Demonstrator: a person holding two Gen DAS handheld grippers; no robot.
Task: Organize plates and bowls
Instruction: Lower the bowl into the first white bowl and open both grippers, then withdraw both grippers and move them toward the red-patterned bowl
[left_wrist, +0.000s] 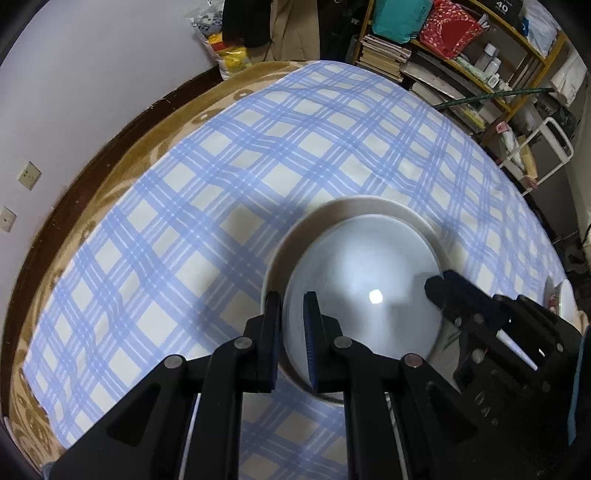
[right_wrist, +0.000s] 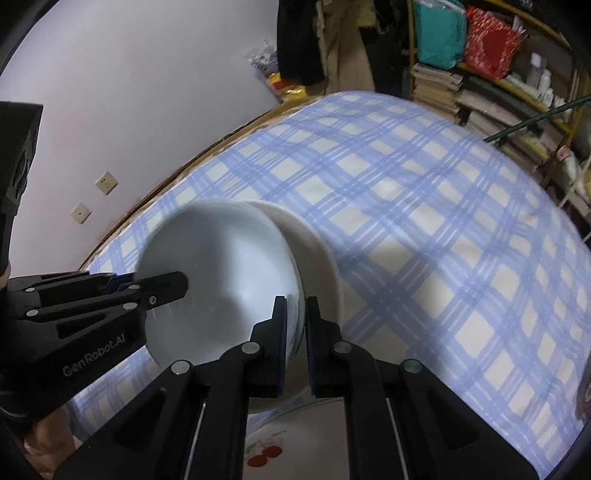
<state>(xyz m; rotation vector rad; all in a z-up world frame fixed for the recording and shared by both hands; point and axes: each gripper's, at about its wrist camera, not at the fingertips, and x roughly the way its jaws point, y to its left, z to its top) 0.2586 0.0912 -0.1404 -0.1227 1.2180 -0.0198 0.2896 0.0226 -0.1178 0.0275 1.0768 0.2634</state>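
Observation:
A pale blue-white bowl (left_wrist: 364, 291) sits nested inside a larger cream bowl (left_wrist: 373, 206), above the blue checked tablecloth (left_wrist: 207, 192). My left gripper (left_wrist: 293, 325) is shut on the near left rim of the pale bowl. My right gripper (right_wrist: 296, 325) is shut on the pale bowl's (right_wrist: 221, 266) right rim, with the cream bowl (right_wrist: 314, 251) behind it. Each gripper shows in the other's view: the right one (left_wrist: 443, 291) and the left one (right_wrist: 162, 288).
A plate with a red cherry print (right_wrist: 266, 450) lies under my right gripper at the cloth's near edge. Another white dish (left_wrist: 567, 302) sits at the right edge. Shelves of books and bags (left_wrist: 443, 48) stand behind the table; a wall (left_wrist: 92, 74) is at left.

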